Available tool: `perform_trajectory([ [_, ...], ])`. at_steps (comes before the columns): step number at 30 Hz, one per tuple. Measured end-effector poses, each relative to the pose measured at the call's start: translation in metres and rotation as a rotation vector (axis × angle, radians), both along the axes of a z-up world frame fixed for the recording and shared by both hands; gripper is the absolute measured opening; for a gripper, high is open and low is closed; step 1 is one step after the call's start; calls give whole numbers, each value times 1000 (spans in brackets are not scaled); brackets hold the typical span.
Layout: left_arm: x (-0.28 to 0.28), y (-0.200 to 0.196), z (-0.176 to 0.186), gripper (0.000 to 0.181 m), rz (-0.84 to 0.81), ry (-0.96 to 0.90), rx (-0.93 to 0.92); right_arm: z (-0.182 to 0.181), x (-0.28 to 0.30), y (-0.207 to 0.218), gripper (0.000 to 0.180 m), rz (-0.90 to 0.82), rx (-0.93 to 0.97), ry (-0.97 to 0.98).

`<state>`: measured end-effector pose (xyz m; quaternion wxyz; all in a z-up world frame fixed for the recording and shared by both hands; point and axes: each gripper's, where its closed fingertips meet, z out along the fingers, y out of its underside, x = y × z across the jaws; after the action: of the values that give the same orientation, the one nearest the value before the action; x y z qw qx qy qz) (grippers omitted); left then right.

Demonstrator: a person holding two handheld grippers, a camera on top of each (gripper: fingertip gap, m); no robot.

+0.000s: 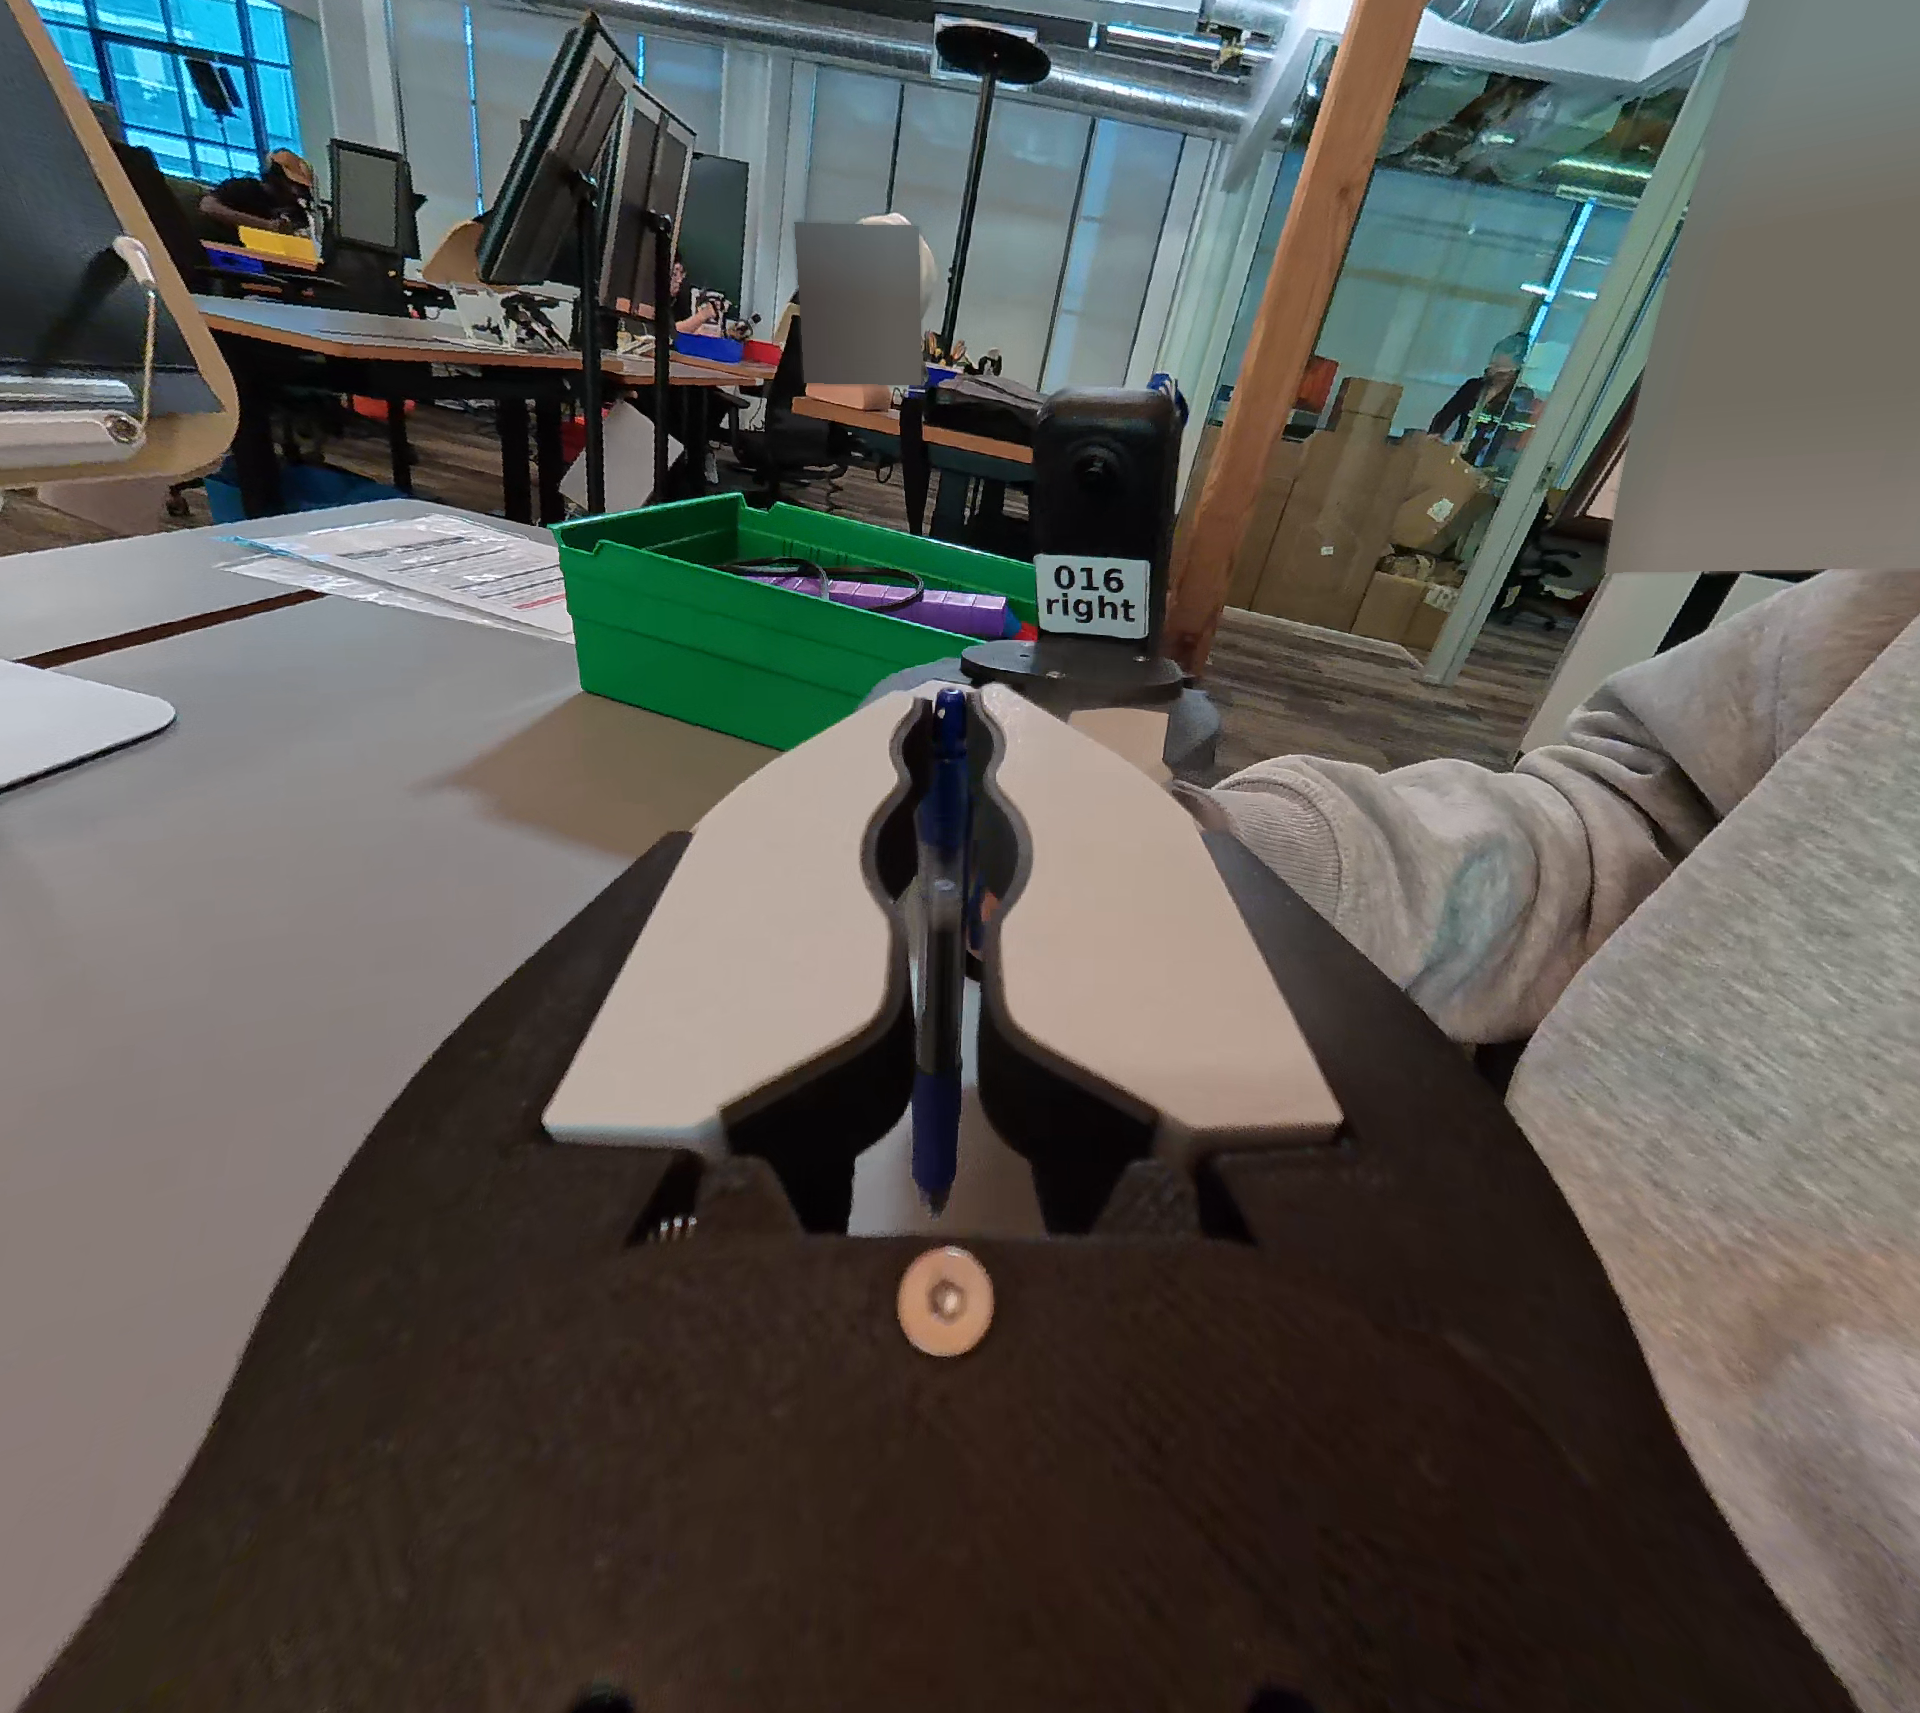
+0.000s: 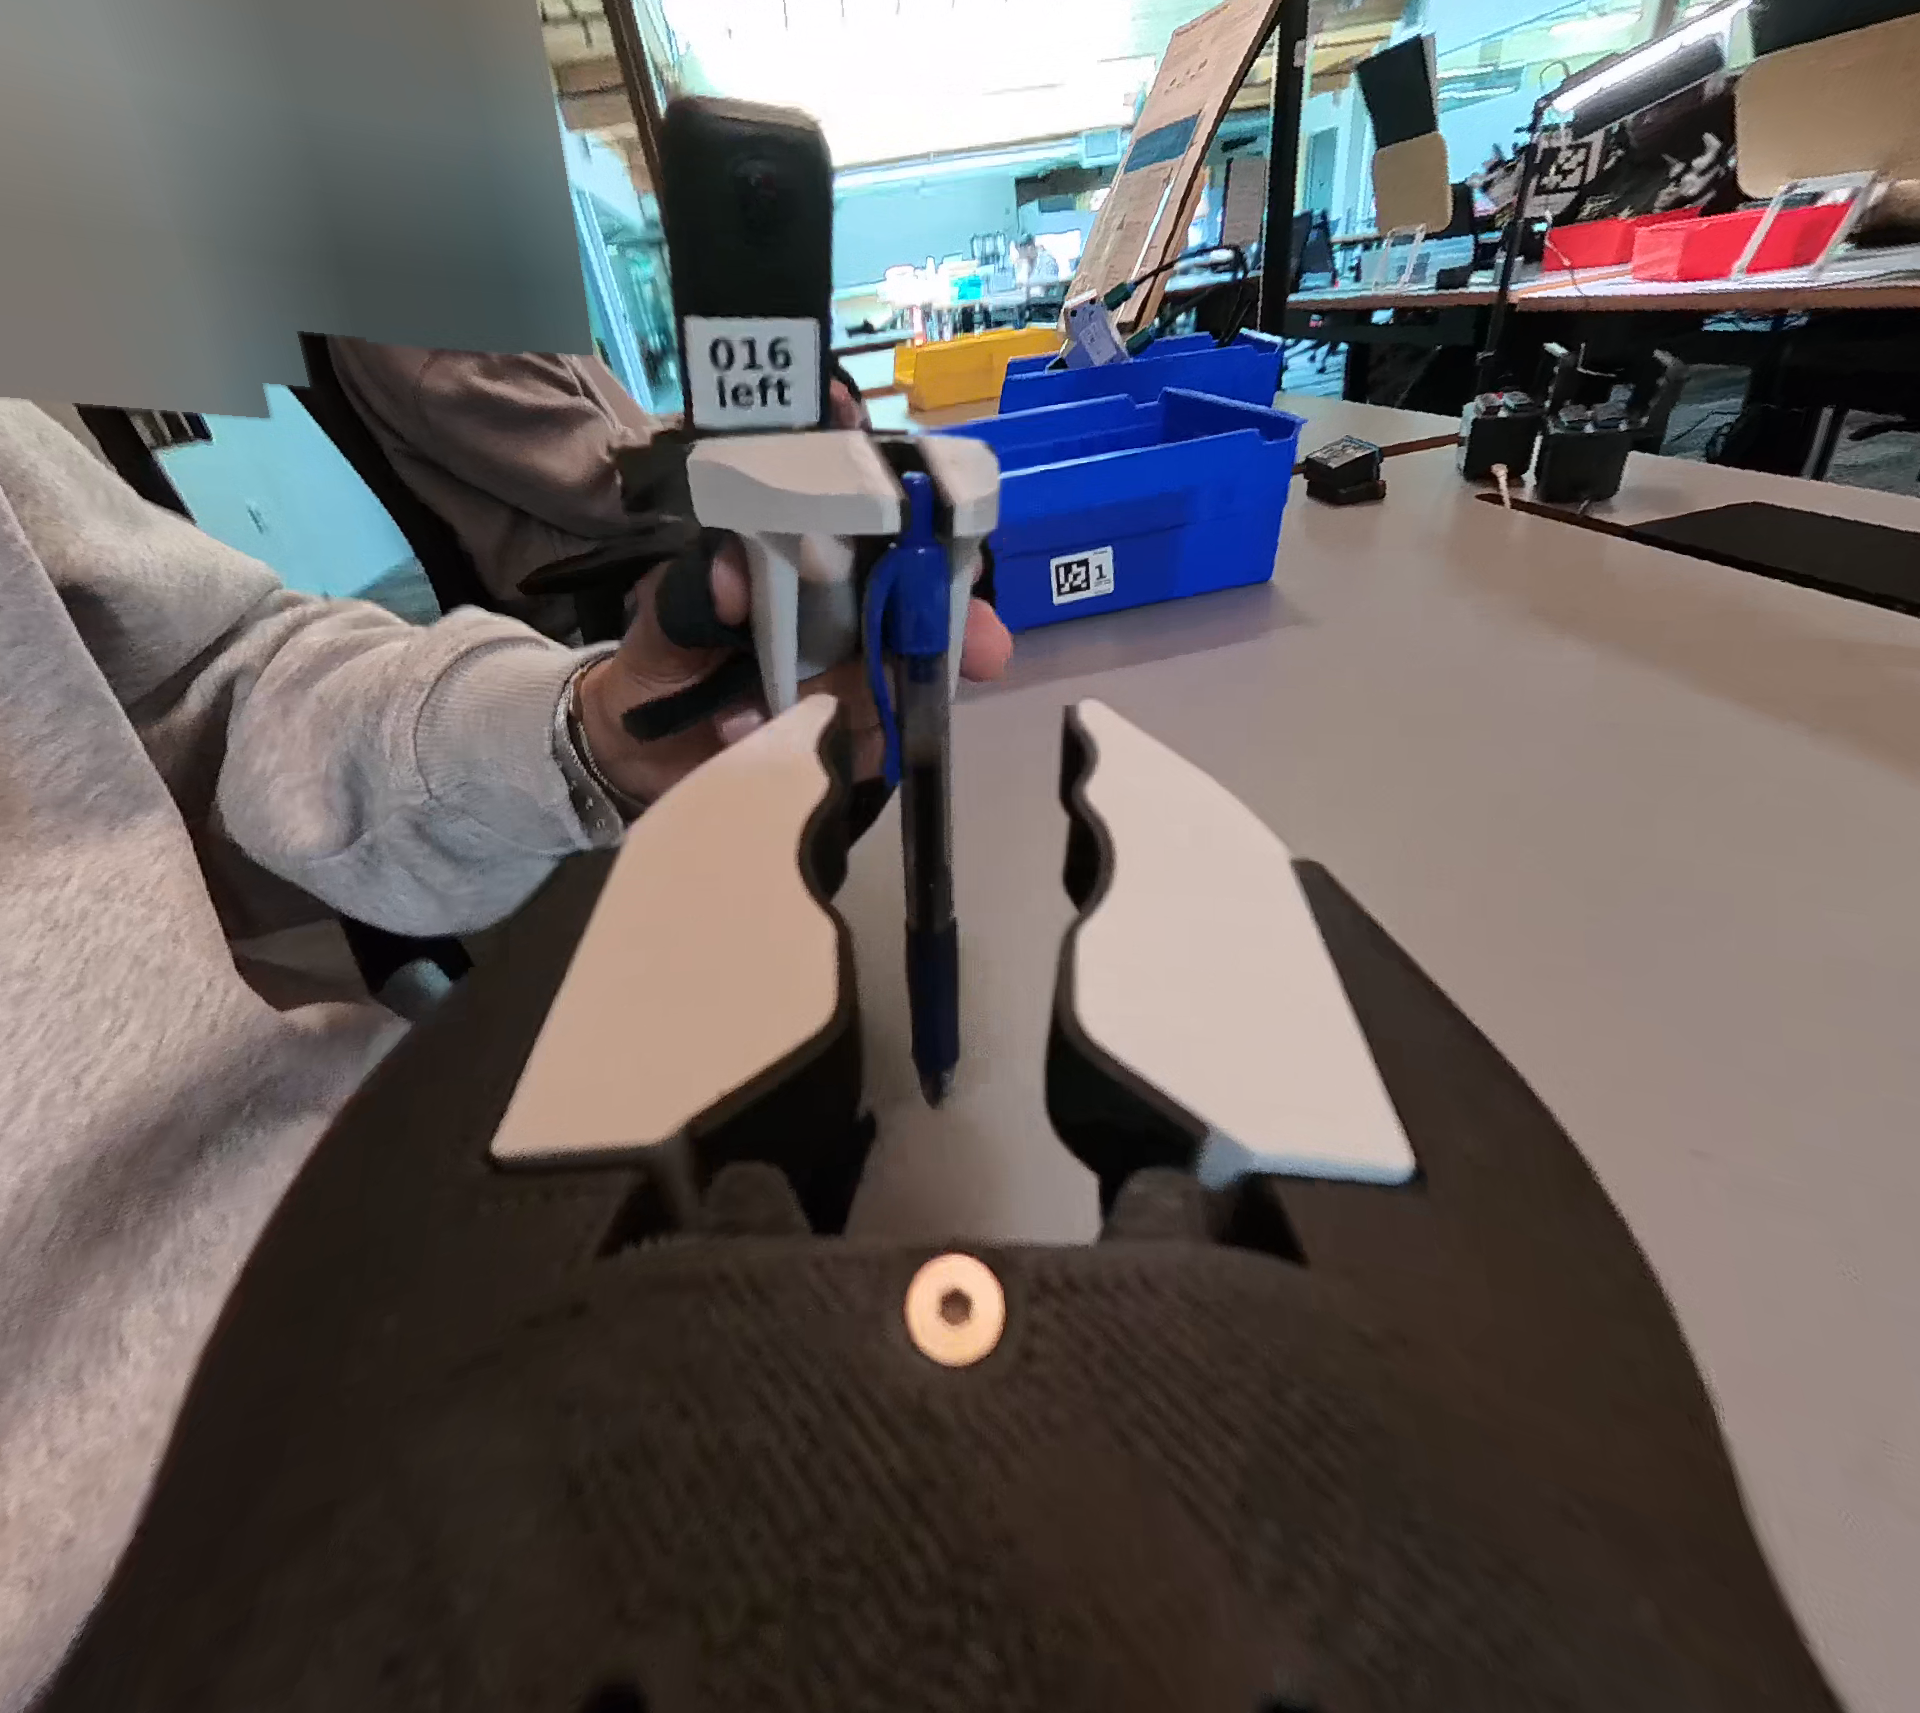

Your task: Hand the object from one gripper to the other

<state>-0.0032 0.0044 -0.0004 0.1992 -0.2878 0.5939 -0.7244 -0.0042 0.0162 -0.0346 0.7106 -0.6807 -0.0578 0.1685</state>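
Observation:
A blue pen (image 1: 940, 936) is clamped between the white fingers of my left gripper (image 1: 951, 699), which is shut on its cap end. In the right wrist view the left gripper (image 2: 920, 500) holds the pen (image 2: 928, 832) upright, tip down, above the grey table (image 2: 1455, 780). My right gripper (image 2: 945, 718) is open, its two fingers on either side of the pen's lower half with a gap on both sides, not touching it. In the left wrist view the right gripper's black camera block (image 1: 1107, 500) shows just beyond my left fingertips; its fingers are hidden.
A green bin (image 1: 727, 635) with purple items and a cable stands on the table behind the grippers, next to papers (image 1: 416, 567). Blue bins (image 2: 1132, 510) stand behind the left gripper. Small black devices (image 2: 1538, 437) sit far right. A grey sleeve (image 2: 312, 728) is at left. My two grippers' fingertips are within a few centimetres of each other.

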Motion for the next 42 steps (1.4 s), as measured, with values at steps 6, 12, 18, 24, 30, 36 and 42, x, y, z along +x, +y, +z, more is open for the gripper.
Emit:
perform_trajectory([
  [6,-1,7,7,6,8,-7,-33,11,18,-5,58,0,55,197],
  [12,-1,13,13,6,6,-9,-54,-21,-5,6,46,69,-117,67],
  [18,-3,12,13,6,-3,-6,-57,-27,-18,11,31,91,-152,4],
  [24,-3,7,12,6,-10,-9,-45,-21,-12,6,14,81,-121,14],
  [30,-4,6,13,6,-29,-5,-65,-20,-15,5,11,75,-110,-28],
  [36,2,12,15,51,2,-4,-137,-13,-9,3,10,43,-74,-39],
  [42,9,14,-17,45,-64,116,-126,0,5,-5,10,7,-7,5],
])
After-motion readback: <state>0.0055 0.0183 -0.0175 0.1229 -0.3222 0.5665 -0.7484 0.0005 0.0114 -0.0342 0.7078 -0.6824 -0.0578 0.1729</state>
